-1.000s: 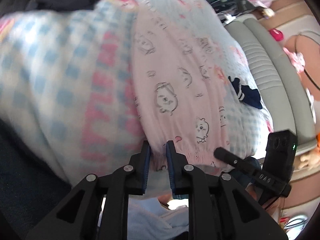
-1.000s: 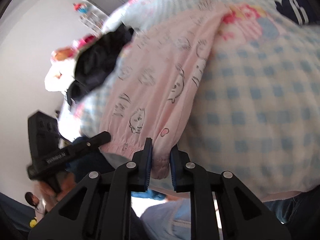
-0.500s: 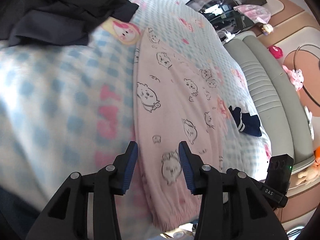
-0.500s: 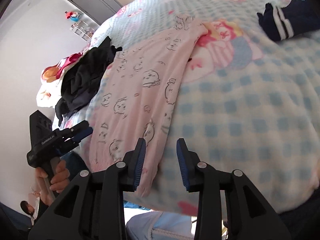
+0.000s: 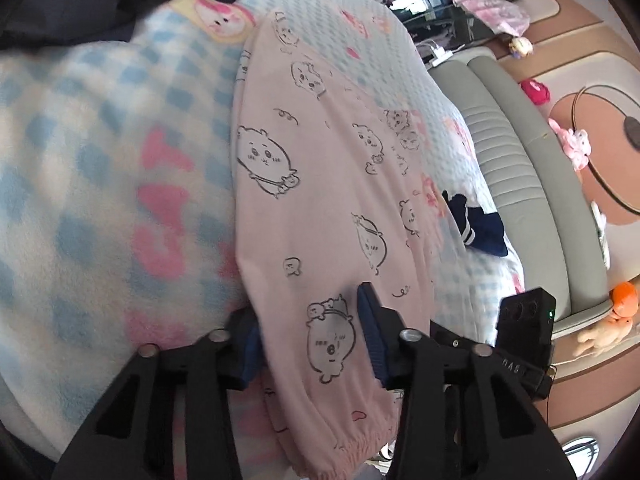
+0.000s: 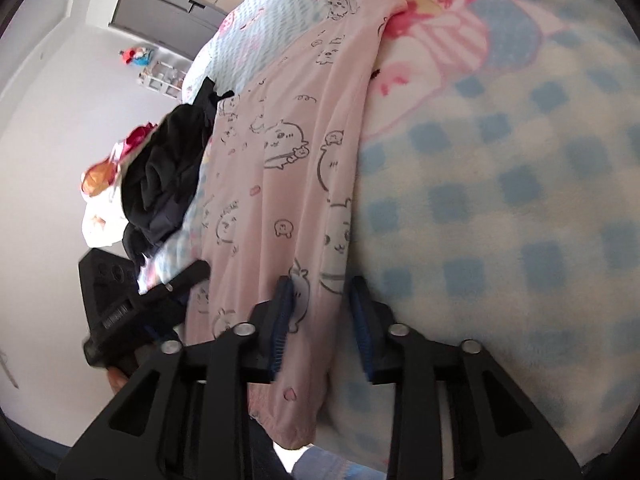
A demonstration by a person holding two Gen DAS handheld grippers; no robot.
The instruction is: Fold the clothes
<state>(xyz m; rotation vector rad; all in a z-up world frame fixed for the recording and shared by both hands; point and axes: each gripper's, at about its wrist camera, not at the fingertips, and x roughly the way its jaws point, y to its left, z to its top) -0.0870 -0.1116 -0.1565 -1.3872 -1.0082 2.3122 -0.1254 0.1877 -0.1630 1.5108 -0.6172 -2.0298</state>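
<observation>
The left gripper [image 5: 310, 330] stood with its blue-padded jaws spread apart, straddling the pale pink cartoon-printed garment [image 5: 320, 184] near its gathered cuff at 6 o'clock. The garment lay flat on a fleecy blue-and-white checked blanket [image 5: 92, 168]. A navy striped cloth [image 5: 478, 226] sat at 3 o'clock.

Pink cartoon-print trousers [image 5: 328, 184]; blue-white checked blanket [image 5: 100, 160].

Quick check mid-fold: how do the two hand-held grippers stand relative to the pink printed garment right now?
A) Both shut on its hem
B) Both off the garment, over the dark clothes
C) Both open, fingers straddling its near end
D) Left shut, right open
C: the left hand-held gripper and the right hand-held gripper each show spread blue-padded fingers with the pink garment lying between them, unclamped.
</observation>
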